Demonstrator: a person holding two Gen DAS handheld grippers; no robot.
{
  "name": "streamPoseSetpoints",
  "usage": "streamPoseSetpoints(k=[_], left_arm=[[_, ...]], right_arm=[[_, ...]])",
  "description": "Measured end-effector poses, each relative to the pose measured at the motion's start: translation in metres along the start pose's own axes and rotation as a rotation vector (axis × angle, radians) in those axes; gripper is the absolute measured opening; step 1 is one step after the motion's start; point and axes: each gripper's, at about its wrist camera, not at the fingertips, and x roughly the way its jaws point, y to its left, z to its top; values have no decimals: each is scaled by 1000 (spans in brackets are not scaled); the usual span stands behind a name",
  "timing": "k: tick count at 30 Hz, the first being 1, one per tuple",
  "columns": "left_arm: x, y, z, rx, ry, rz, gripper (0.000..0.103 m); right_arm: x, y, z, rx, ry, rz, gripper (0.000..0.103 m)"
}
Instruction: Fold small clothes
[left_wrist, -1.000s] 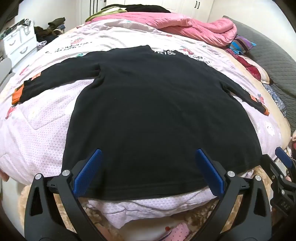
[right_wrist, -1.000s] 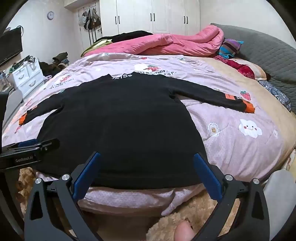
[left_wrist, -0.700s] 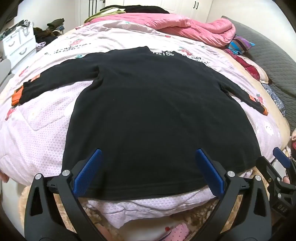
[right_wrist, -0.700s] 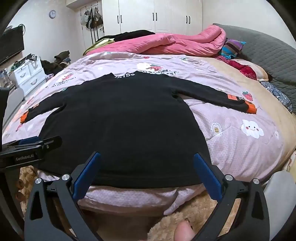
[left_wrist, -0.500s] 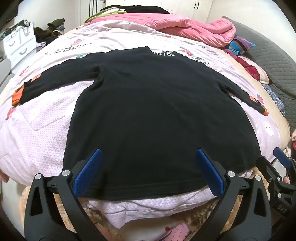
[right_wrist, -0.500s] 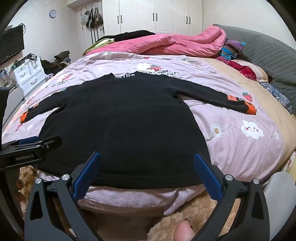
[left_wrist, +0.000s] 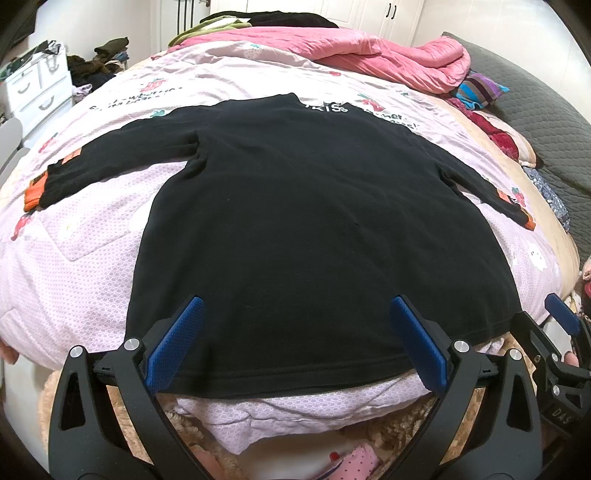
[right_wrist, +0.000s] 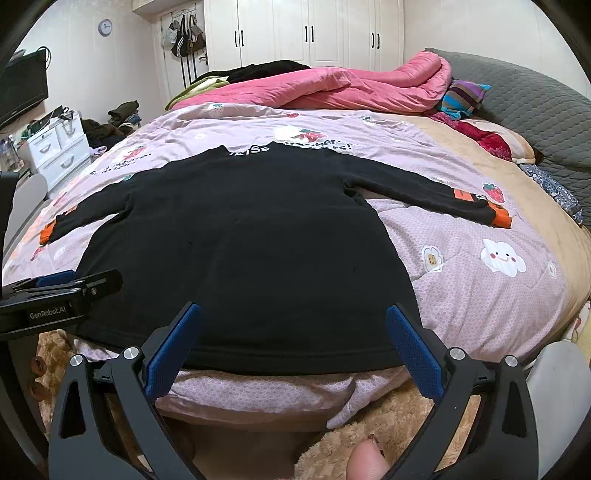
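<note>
Our left gripper (left_wrist: 295, 343) and right gripper (right_wrist: 293, 345) both have jaws spread wide, holding nothing, just short of the hem. The black top (left_wrist: 314, 221) lies flat on the bed (right_wrist: 480, 295), collar away from us, sleeves outstretched sideways.
</note>
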Motion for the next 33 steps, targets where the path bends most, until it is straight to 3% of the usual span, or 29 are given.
streamPoseSetpoints(k=[33], left_arm=[[-1, 1, 4, 4, -9, -3, 95]], right_arm=[[0, 4, 3, -20, -9, 10, 99]])
